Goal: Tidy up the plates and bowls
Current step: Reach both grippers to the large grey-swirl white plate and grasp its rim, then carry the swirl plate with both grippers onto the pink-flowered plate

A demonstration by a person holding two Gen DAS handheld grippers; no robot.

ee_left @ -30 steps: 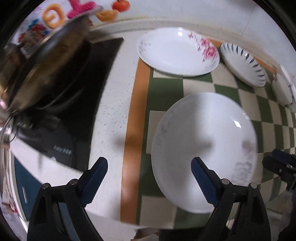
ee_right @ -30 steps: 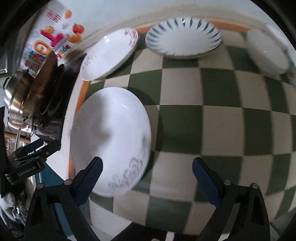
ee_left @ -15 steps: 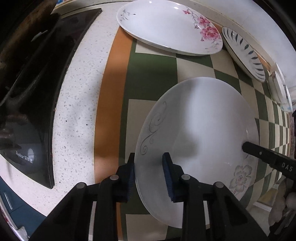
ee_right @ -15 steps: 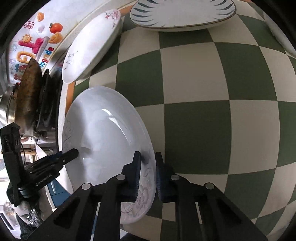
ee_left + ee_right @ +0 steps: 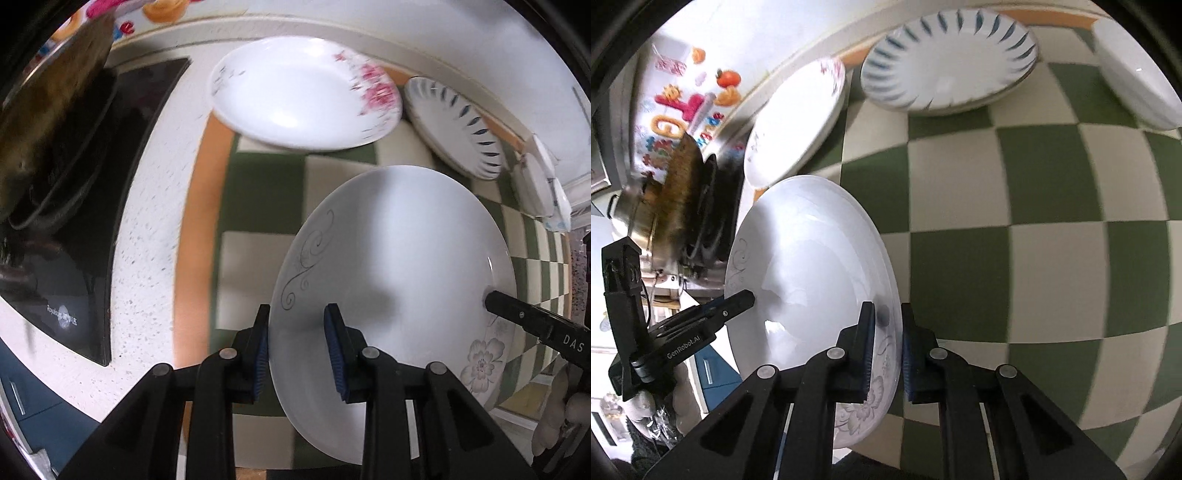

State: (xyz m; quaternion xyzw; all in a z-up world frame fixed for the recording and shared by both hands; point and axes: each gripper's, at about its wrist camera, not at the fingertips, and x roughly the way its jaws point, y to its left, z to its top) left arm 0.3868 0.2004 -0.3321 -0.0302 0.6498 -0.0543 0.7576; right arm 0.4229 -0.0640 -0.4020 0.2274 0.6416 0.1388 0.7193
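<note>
Plate (image 5: 399,266) near pink-flowered plate (image 5: 303,92)

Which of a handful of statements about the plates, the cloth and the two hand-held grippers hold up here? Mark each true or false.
1. Both hand-held grippers clamp the same grey-flowered plate. True: left hand-held gripper on one rim, right hand-held gripper on the opposite rim.
2. The pink-flowered plate is stacked on the blue-striped plate. False: they lie side by side.
3. The cloth is green-and-cream checked. True.
4. The right hand-held gripper is open. False: it is shut on the rim.
</note>
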